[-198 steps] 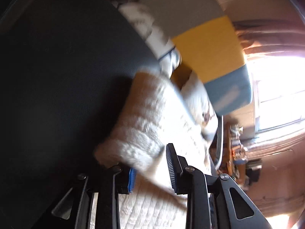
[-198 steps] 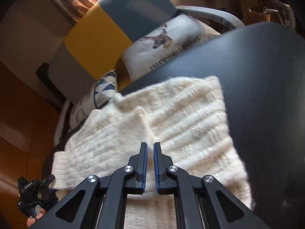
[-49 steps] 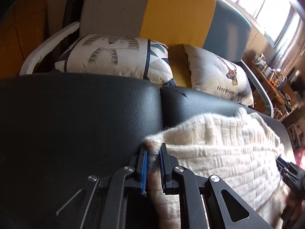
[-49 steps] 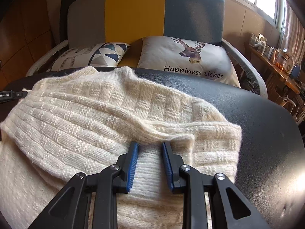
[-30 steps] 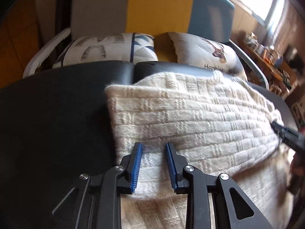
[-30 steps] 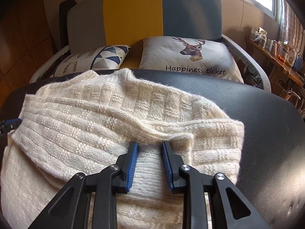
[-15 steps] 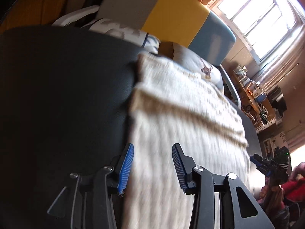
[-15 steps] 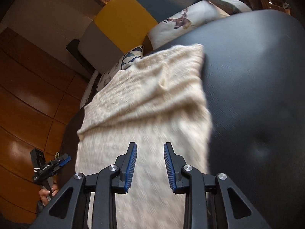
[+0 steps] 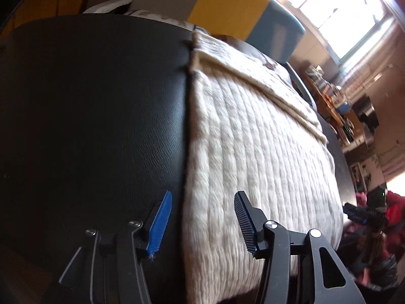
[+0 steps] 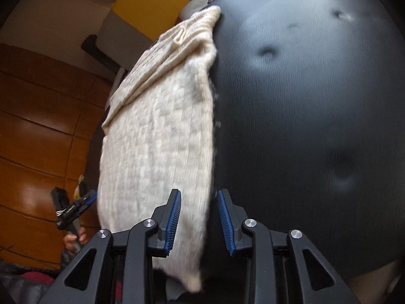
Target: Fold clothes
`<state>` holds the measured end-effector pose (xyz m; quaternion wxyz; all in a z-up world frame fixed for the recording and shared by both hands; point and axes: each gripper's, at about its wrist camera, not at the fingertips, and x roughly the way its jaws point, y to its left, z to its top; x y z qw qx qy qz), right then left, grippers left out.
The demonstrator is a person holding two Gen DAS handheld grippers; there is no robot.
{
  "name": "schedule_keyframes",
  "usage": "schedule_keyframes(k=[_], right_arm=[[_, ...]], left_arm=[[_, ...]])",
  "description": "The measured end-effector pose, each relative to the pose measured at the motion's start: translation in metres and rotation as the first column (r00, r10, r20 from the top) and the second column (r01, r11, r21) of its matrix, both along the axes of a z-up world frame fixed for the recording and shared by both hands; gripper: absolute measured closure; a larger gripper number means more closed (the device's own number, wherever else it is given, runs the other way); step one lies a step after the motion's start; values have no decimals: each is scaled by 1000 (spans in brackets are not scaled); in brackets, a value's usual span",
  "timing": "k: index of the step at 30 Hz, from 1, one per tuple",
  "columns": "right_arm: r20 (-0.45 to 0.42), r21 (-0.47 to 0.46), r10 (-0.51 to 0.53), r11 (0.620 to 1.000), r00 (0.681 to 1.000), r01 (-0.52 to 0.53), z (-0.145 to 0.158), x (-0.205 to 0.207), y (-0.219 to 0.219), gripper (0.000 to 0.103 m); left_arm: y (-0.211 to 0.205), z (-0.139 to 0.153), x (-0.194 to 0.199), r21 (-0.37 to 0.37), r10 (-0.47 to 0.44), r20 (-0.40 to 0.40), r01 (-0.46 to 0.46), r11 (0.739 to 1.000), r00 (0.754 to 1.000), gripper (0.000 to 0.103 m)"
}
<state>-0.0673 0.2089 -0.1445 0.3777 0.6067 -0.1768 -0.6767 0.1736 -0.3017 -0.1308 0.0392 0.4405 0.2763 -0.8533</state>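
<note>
The cream sweater lies on the black cushion, its long axis running away from both cameras, near hem draping over the front edge. Thick, soft knit, it should sag and stretch, so I'd grip the near corners. Left gripper and right gripper both gape wide, each straddling one side edge, holding nothing.

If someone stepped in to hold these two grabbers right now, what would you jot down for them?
Left gripper: open, fingers astride the cream sweater's left edge, holding nothing.
Right gripper: open, straddling the sweater's right edge near the hem.
Sweater lies on the black padded surface, its near end hanging over the front edge.
Done: a folded layer lies across the far part.
Left: probably grip both near corners and fold the hem end up.
</note>
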Motion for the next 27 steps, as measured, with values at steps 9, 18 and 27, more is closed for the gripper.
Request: schedule_keyframes(k=[9,18,27], right_arm=[[57,-129,50,991,997,-43,-16,15,-20,72],[2,-94,78,993,997,-78,-10,17,-36,72],[-48,-30,77,996,996,-78,-8,22,-36,93]], left_arm=[[20,-1,19,-28,-126,-18,125,992,992,43],[22,-7,26,20,-167,-20,168,986,986,42],[14,-19,35,171,-76,14,72,983,997,58]])
